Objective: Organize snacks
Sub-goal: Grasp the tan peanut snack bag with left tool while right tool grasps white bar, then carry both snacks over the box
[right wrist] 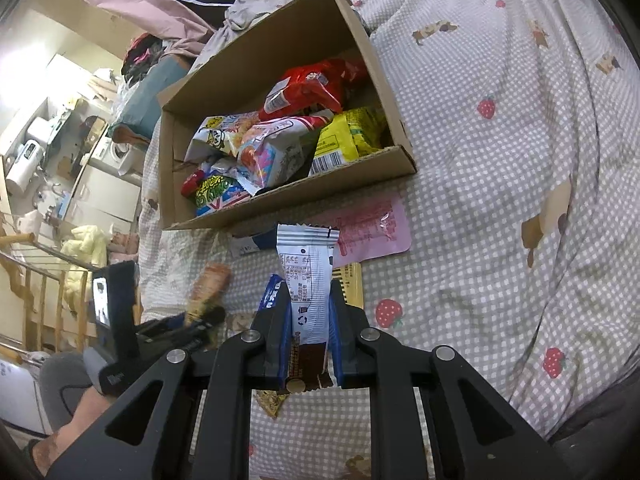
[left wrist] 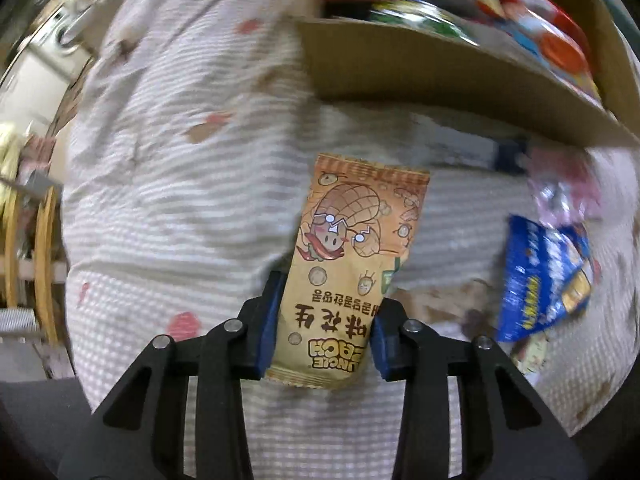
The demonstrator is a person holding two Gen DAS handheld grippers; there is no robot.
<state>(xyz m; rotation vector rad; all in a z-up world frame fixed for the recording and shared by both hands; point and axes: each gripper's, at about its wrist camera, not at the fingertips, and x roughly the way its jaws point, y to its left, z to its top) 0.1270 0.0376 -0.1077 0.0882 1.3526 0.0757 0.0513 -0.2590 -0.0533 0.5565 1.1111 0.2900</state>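
Just in front of the cardboard box, your left gripper pinches the light, crinkly peanut packet by its end and your right gripper a slippery white-and-brown wrapper; grip near the sealed seams.

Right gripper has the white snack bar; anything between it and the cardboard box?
Nothing visible blocks the way. The white snack bar is held above a pink packet lying flat on the bedspread before the cardboard box, whose top is open.

surface: checked bedsheet | on it: cardboard box, pink packet, blue packet
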